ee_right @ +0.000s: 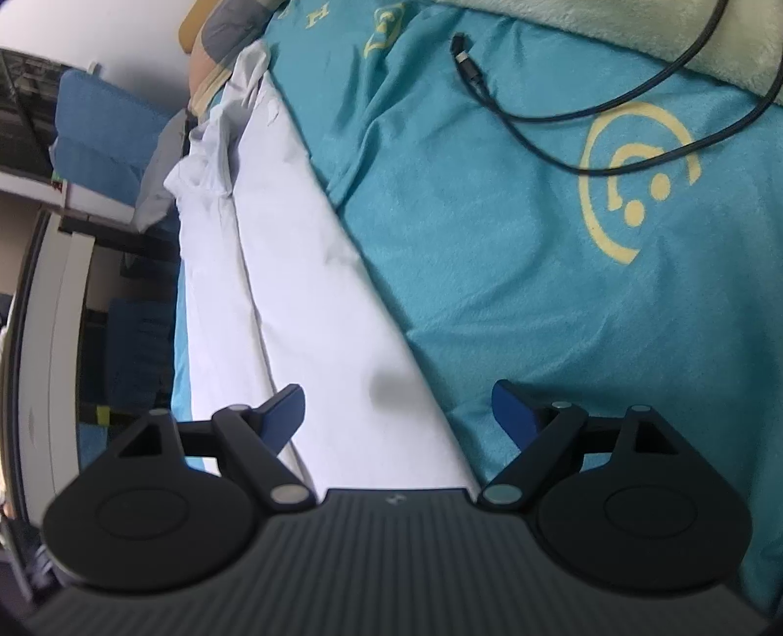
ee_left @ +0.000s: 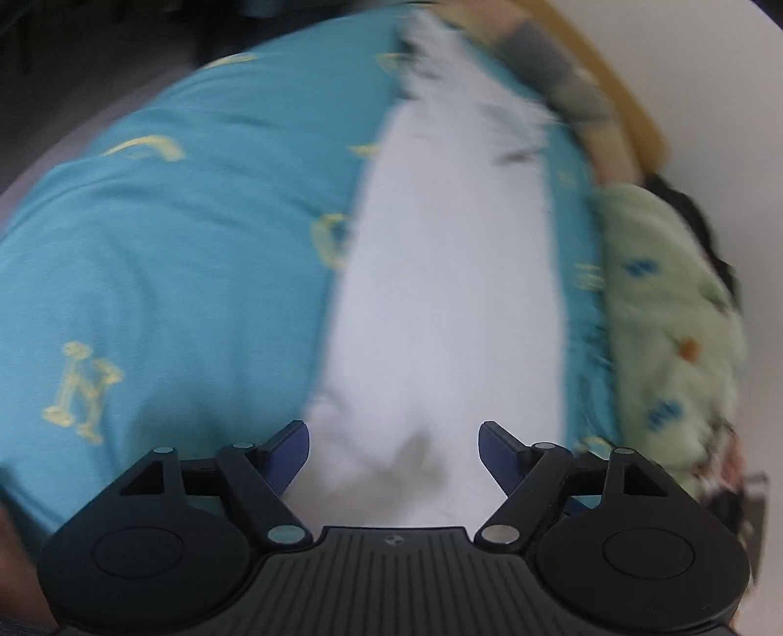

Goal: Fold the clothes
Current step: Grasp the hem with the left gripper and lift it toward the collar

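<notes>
A white garment (ee_left: 450, 274) lies folded into a long narrow strip on a teal bedspread (ee_left: 186, 235). In the left wrist view, which is motion-blurred, my left gripper (ee_left: 394, 452) is open and empty, hovering over the near end of the strip. The right wrist view shows the same white garment (ee_right: 313, 303) running away from me, with its crumpled far end at the upper left. My right gripper (ee_right: 399, 408) is open and empty above the near end, straddling the garment's right edge and the teal bedspread (ee_right: 563, 318).
A black cable (ee_right: 548, 117) with a plug lies on the bedspread at the upper right. A pale green blanket (ee_left: 670, 313) lies beside the bedspread, and also shows in the right wrist view (ee_right: 636, 24). The bed edge and furniture (ee_right: 88, 147) are at left.
</notes>
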Action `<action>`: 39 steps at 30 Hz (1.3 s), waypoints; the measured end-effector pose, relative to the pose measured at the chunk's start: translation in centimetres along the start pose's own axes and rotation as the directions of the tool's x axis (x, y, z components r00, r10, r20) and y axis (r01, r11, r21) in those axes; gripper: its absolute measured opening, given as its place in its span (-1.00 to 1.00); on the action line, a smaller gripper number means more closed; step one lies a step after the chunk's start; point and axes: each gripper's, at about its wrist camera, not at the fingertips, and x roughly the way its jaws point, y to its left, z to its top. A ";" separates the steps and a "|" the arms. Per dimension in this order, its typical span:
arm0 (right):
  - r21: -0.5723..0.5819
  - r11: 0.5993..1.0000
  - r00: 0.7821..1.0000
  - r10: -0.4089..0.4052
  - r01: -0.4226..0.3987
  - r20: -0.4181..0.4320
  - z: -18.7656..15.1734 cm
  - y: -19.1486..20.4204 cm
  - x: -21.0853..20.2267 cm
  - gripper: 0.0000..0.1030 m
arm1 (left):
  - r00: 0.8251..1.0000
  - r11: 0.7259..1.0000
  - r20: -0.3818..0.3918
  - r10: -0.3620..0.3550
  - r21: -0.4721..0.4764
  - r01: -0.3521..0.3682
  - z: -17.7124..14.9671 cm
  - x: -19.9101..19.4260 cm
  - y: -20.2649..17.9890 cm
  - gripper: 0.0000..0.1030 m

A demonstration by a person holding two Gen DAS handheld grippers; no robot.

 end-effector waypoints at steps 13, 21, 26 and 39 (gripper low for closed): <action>-0.116 0.987 0.986 -0.128 0.115 -0.108 -5.7 4.1 -0.1 0.16 | 0.979 0.999 -0.199 0.033 0.049 -0.024 -2.7 4.1 -1.6 -0.39; -0.317 0.924 0.969 -0.242 0.213 -0.054 -8.7 8.5 -1.3 -0.86 | 0.992 0.998 -0.113 -0.046 0.031 0.050 -2.6 1.0 -2.9 -0.94; -0.331 0.932 0.989 -0.131 0.145 0.066 -7.3 12.8 -7.0 -0.88 | 0.988 0.988 -0.020 -0.153 0.019 0.153 -0.2 -4.2 -5.4 -0.94; -0.386 0.918 0.946 0.204 -0.094 0.254 -7.5 16.4 -21.4 -0.89 | 0.917 0.928 0.142 -0.372 0.048 0.369 -1.9 -18.5 -4.1 -0.95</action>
